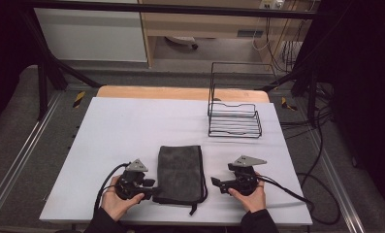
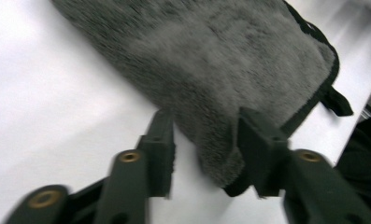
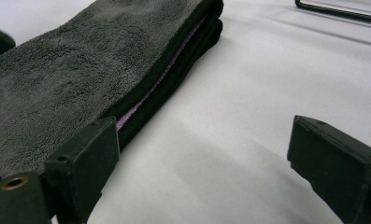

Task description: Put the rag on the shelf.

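Towel (image 1: 180,173) between tools; rack (image 1: 234,118) behind

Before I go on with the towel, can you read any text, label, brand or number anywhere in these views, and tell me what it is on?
None can be read.
Folded grey towel: no readable tag or print; a thin purple strip shows between its layers in the right gripper view, without letters.
Wire rack: no label.
Yellow-and-black hazard tape beside the table: stripes, no words.
Small pale plate on the far furniture: too small to read.

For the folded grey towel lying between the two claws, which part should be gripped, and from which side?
Probably the near corners of the folded grey towel, one claw from each side. The left claw already straddles its near corner, jaws open; the right claw faces the stacked layered edge. The folds lie flat, so a low, level approach should catch every layer.
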A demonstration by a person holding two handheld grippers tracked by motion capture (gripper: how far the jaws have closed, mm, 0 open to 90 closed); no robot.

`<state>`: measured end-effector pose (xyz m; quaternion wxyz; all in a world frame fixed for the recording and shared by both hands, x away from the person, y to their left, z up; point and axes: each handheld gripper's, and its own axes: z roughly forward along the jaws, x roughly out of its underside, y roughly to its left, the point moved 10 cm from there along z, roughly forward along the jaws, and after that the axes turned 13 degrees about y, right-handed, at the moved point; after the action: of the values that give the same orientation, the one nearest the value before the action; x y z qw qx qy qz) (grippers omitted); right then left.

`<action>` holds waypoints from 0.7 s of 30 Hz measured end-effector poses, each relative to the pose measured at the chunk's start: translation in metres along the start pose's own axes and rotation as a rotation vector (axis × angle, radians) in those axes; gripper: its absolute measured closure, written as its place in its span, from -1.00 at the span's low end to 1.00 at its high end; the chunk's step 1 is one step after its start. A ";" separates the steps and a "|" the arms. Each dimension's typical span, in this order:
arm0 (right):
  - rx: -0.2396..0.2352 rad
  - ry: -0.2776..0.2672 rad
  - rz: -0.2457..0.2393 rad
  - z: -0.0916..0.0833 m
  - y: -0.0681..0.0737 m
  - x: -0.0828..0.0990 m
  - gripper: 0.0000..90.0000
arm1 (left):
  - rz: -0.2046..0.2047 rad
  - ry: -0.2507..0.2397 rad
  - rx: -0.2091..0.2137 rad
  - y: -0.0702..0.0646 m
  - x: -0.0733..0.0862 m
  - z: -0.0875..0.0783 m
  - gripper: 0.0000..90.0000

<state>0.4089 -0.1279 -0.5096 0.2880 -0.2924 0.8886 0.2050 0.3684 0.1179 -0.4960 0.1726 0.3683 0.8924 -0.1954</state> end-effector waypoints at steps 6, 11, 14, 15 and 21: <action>-0.005 -0.012 -0.002 -0.001 0.001 -0.001 -0.86 | 0.009 -0.020 -0.043 0.014 -0.008 -0.007 -0.19; -0.009 -0.007 -0.002 -0.002 0.002 -0.001 -0.90 | 0.001 -0.042 -0.054 0.024 -0.021 -0.013 -0.52; -0.011 -0.008 0.003 -0.002 0.002 -0.001 -0.91 | 0.004 -0.053 -0.064 0.029 -0.029 -0.016 -0.67; -0.010 -0.010 0.002 -0.002 0.002 -0.001 -0.91 | 0.000 -0.061 -0.071 0.031 -0.032 -0.016 -0.70; -0.010 -0.006 0.007 -0.002 0.001 -0.001 -0.93 | -0.006 -0.079 -0.121 0.043 -0.046 -0.017 -0.76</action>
<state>0.4080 -0.1274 -0.5072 0.2884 -0.2903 0.8876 0.2114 0.4277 0.1265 -0.4703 0.2293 0.3464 0.8962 -0.1559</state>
